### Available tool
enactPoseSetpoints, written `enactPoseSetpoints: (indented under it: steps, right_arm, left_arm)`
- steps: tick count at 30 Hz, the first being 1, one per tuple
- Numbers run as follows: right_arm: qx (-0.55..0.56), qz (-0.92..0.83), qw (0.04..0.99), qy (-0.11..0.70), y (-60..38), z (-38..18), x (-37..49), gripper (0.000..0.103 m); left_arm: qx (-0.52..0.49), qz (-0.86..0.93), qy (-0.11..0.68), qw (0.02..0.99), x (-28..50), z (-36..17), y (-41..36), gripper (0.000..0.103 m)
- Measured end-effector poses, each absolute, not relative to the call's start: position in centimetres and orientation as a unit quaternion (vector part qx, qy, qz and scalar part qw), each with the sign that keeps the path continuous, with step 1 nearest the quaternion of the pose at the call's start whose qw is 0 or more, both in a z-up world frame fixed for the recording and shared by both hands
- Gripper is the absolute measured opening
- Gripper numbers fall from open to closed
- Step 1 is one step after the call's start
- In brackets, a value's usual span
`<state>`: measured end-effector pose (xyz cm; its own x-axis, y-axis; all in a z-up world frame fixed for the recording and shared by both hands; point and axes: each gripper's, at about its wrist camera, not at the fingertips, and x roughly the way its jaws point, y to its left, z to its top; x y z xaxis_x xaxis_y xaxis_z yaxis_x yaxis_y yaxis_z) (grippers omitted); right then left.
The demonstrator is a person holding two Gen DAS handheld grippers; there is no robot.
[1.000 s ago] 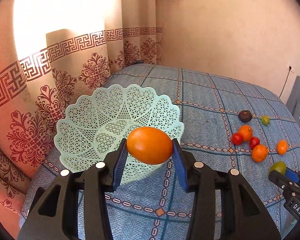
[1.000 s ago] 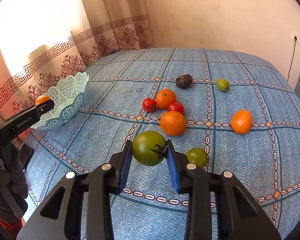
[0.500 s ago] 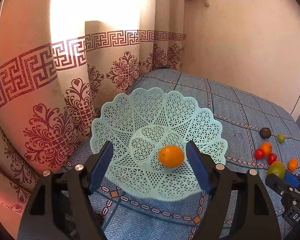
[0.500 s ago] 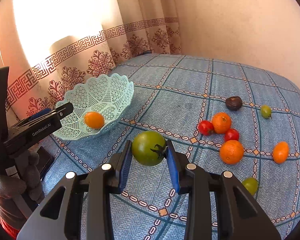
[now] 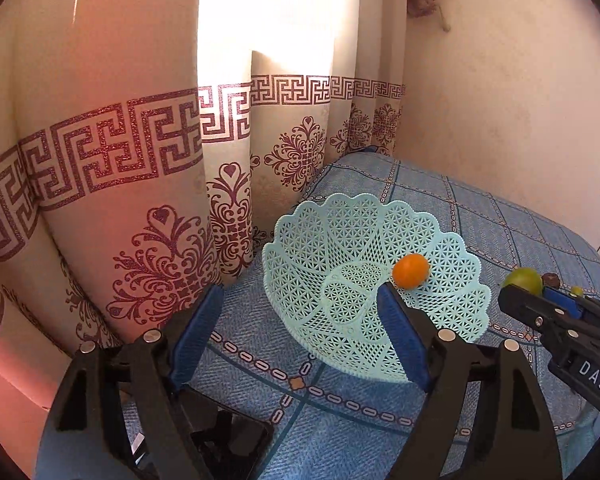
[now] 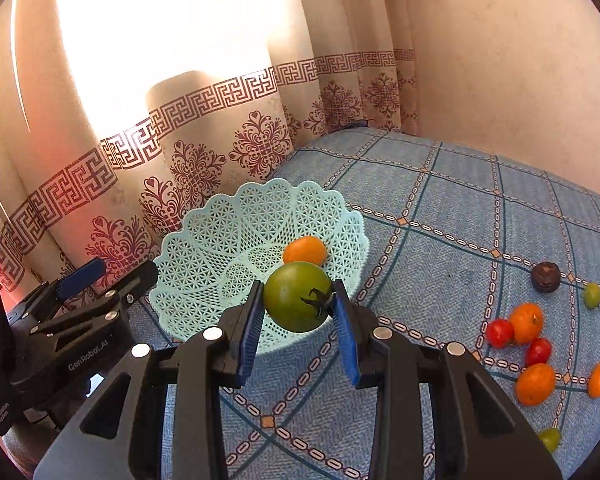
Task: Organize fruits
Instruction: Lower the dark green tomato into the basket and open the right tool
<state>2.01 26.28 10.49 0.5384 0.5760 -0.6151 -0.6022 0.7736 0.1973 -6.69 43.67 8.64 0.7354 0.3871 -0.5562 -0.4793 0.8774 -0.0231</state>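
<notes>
One orange fruit (image 6: 305, 251) in basket (image 6: 204, 248), right claw (image 6: 298, 322) gripping green tomato (image 6: 298, 296)

Cream curtain (image 5: 148, 184) w/ maroon key-pattern band + floral motifs, strong daylight thru upper part. Plain beige wall (image 6: 520, 72) on right, bit stained. Blue checked bedspread (image 6: 460, 208) covers bed, runs up to curtain + wall corner. Warm reddish light at left edge.
</notes>
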Motion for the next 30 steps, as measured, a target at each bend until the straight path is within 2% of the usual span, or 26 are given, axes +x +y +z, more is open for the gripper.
enactPoseSetpoints:
  steps: [12, 13, 14, 16, 30]
  right_arm:
    - [-0.031, 0.358, 0.864, 0.353, 31.6, 10.0, 3.9, 0.034]
    - [-0.031, 0.359, 0.863, 0.354, 31.8, 9.9, 3.9, 0.039]
    - [-0.029, 0.360, 0.863, 0.354, 31.8, 9.8, 3.9, 0.049]
    - [-0.027, 0.359, 0.866, 0.347, 31.7, 10.0, 3.7, 0.057]
    - [0.023, 0.318, 0.875, 0.365, 26.7, 8.7, 3.5, 0.057]
  left_arm:
    - [-0.092, 0.270, 0.271, 0.919, -9.2, 9.2, 46.0, 0.082]
    - [-0.093, 0.272, 0.271, 0.919, -9.4, 9.2, 46.0, 0.082]
    - [-0.093, 0.273, 0.272, 0.918, -9.7, 9.2, 46.0, 0.082]
    - [-0.094, 0.273, 0.272, 0.918, -9.7, 9.2, 46.1, 0.087]
    - [-0.088, 0.264, 0.276, 0.920, -8.6, 8.9, 44.8, 0.090]
